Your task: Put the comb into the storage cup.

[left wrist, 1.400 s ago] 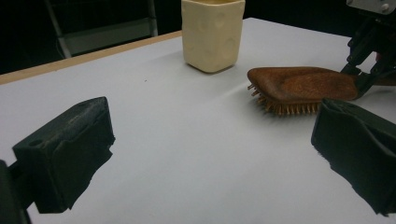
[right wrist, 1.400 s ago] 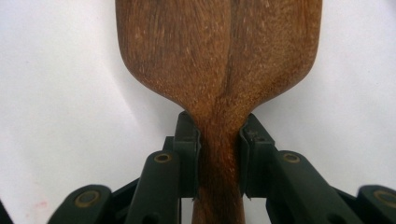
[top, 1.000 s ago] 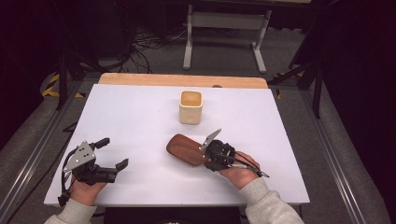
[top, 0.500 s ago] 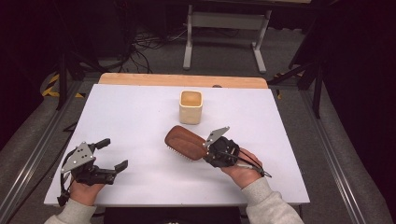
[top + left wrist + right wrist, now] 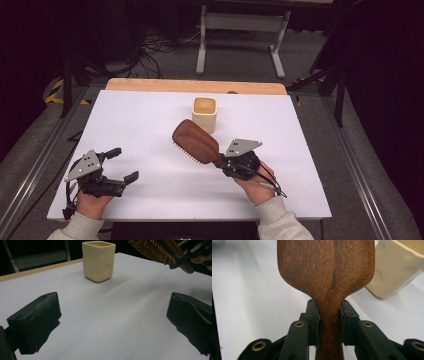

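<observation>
My right gripper [image 5: 220, 161] [image 5: 329, 322] is shut on the handle of a brown wooden hairbrush [image 5: 195, 140] [image 5: 325, 267]. The brush hangs above the white table [image 5: 150, 125], its head pointing up-left toward a cream square cup [image 5: 204, 113] [image 5: 98, 260] [image 5: 398, 267] at the table's middle back. Its bristles [image 5: 156, 250] face down. My left gripper [image 5: 124, 164] [image 5: 112, 322] rests at the front left of the table, jaws wide apart with nothing between them.
A wooden strip [image 5: 195, 86] runs along the table's far edge. Beyond it stand a metal frame [image 5: 240, 30] and cables on the dark floor. Bare white tabletop lies between the two hands.
My right gripper has lifted the hairbrush off the table and tipped its head up toward the cup. The left gripper has stayed where it was.
</observation>
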The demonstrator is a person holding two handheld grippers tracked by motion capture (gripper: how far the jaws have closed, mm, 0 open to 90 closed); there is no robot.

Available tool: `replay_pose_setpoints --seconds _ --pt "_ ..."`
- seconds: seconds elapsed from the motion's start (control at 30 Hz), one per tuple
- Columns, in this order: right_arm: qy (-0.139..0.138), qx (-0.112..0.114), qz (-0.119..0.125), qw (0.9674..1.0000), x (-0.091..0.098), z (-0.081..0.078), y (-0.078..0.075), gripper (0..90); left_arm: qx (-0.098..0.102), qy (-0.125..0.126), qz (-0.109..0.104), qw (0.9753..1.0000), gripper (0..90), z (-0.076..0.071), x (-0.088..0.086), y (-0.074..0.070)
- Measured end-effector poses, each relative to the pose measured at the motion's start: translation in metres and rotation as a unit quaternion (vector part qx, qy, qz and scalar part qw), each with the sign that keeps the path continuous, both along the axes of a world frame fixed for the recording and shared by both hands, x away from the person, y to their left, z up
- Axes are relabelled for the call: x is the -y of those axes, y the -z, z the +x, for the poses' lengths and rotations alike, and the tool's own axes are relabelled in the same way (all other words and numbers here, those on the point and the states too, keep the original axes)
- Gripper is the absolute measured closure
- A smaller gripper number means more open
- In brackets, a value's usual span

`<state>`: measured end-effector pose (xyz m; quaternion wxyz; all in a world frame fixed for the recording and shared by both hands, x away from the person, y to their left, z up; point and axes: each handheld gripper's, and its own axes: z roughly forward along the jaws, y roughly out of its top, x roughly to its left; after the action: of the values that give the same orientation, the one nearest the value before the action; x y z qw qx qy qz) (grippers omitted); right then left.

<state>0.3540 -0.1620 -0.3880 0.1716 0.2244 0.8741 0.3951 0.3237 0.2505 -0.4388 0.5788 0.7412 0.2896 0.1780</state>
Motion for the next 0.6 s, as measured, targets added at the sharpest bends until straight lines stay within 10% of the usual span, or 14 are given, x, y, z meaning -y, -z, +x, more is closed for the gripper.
replay_pose_setpoints --seconds 0.6 --pt "0.001 0.072 0.084 0.9939 0.001 -0.008 0.012 72.6 -0.021 0.040 -0.034 0.9984 1.4 0.011 0.028 -0.026"
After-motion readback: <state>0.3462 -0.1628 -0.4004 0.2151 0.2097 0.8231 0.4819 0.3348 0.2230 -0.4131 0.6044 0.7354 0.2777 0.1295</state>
